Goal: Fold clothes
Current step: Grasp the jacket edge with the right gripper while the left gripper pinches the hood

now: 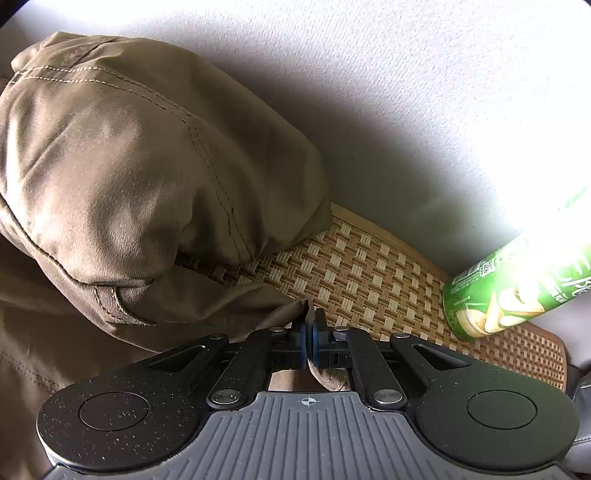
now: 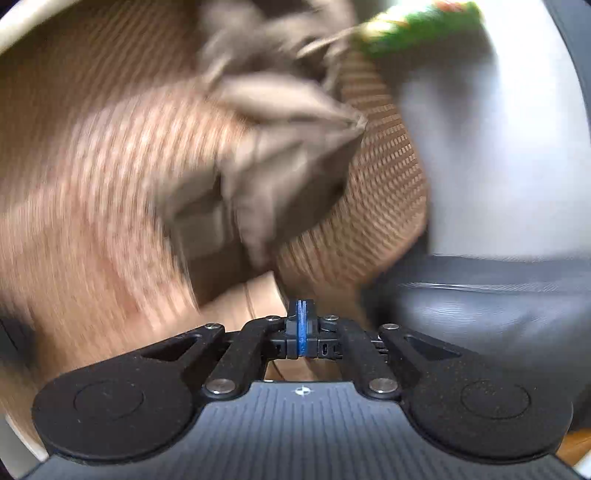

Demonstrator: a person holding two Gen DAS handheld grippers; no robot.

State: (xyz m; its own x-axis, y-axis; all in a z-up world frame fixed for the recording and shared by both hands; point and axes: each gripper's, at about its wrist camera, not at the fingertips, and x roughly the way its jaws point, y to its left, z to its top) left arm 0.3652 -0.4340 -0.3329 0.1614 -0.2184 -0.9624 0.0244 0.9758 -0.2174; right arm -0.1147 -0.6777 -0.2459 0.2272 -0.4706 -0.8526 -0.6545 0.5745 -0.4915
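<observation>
A khaki-brown garment (image 1: 129, 166) lies bunched in a big rounded heap on a woven rattan mat (image 1: 369, 280), filling the left of the left wrist view. My left gripper (image 1: 308, 332) is shut on a thin fold of the garment's edge, and cloth pokes out above and below the blue pads. The right wrist view is blurred. In it, a crumpled part of the garment (image 2: 280, 155) rests on the mat (image 2: 92, 166) ahead of my right gripper (image 2: 302, 332). That gripper's blue pads are pressed together with no cloth visible between them.
A green cylindrical can (image 1: 509, 291) lies at the mat's right edge and appears again as the green can (image 2: 417, 26) at the top of the right wrist view. A white surface (image 1: 406, 92) lies beyond the mat. A dark padded cushion (image 2: 480, 306) borders the mat.
</observation>
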